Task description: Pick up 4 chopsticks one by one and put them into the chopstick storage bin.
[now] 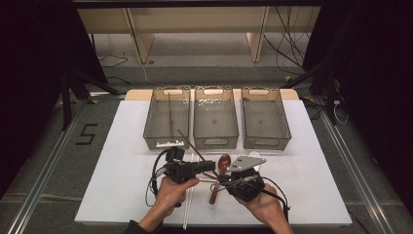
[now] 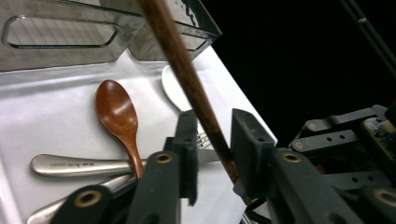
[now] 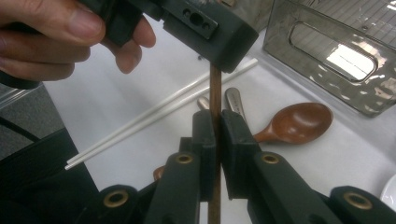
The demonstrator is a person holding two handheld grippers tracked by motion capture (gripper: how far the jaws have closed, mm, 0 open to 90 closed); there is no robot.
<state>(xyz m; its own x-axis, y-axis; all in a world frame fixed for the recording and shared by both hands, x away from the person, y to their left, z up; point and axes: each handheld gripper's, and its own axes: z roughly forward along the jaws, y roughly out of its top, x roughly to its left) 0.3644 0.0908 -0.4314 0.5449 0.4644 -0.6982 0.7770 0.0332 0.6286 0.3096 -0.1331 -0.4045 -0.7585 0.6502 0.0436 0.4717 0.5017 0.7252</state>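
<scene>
Overhead cam; 2 close jaw cams

Pretty dim room, black curtains [image 1: 29,58] at 9 and 3 o'clock. Pale wooden shelf unit [image 1: 195,24] up at 12, cables [image 1: 287,48] sprawled on the grey floor [image 1: 53,161], tape "5" [image 1: 86,134] at 9.

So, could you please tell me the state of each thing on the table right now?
Brown chopstick: clamped in right claw, passing between left claw's pads with a gap.
Left basket: holds one brown stick.
Middle basket: empty.
Right basket: empty.
White chopsticks: lying flat.
Wooden spoon: lying bowl up.
</scene>
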